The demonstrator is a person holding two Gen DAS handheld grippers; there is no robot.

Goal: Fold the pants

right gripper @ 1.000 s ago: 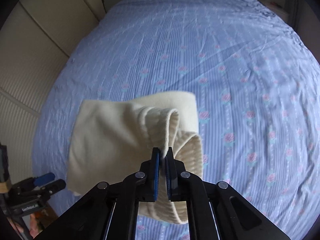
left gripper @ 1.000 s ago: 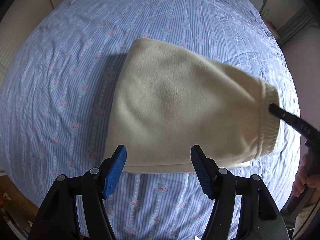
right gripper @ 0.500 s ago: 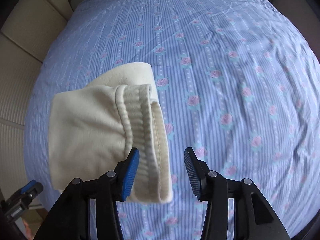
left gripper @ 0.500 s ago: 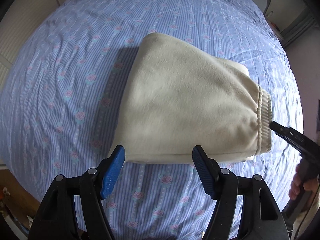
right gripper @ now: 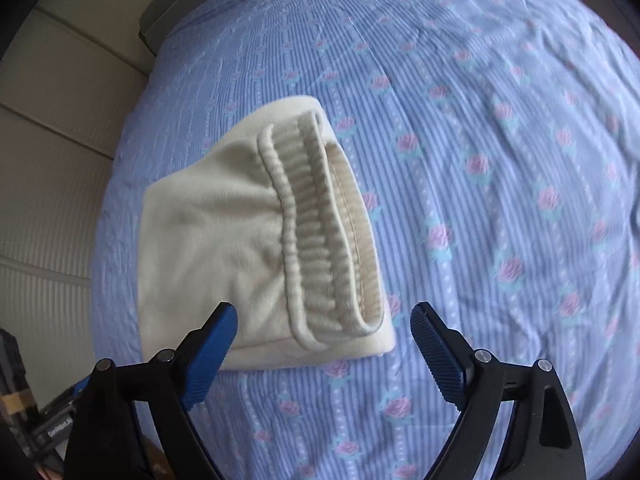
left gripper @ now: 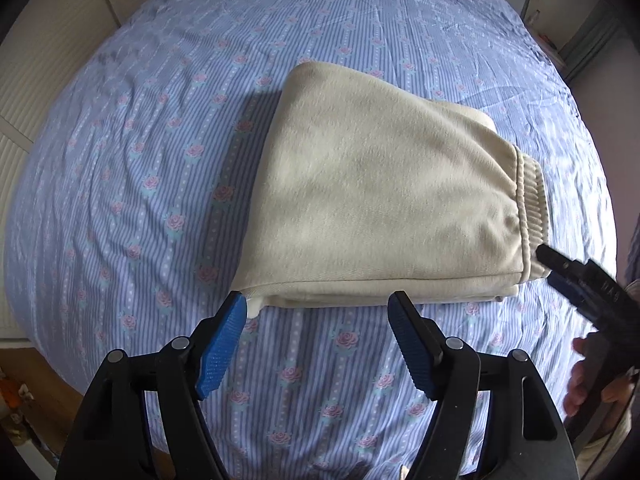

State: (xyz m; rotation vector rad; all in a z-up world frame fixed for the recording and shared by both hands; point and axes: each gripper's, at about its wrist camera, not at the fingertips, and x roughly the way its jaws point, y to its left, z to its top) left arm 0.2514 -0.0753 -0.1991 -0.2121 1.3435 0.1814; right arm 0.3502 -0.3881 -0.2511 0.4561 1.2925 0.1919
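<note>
Cream fleece pants lie folded into a compact bundle on the bed, with the ribbed waistband at the right end. In the right wrist view the pants show the waistband on top. My left gripper is open and empty, just short of the bundle's near edge. My right gripper is open and empty, its jaws wide apart just short of the waistband end. It also shows in the left wrist view beside the waistband.
The bed sheet is blue striped with pink roses and slightly wrinkled. Cream wall panels run along the bed's left side. A headboard edge lies at the far end. The bed's near edge drops to a wooden floor.
My right gripper has opened, let go of the waistband and drawn back; the waistband now lies flat on the bundle. My left gripper has pulled back slightly from the pants.
</note>
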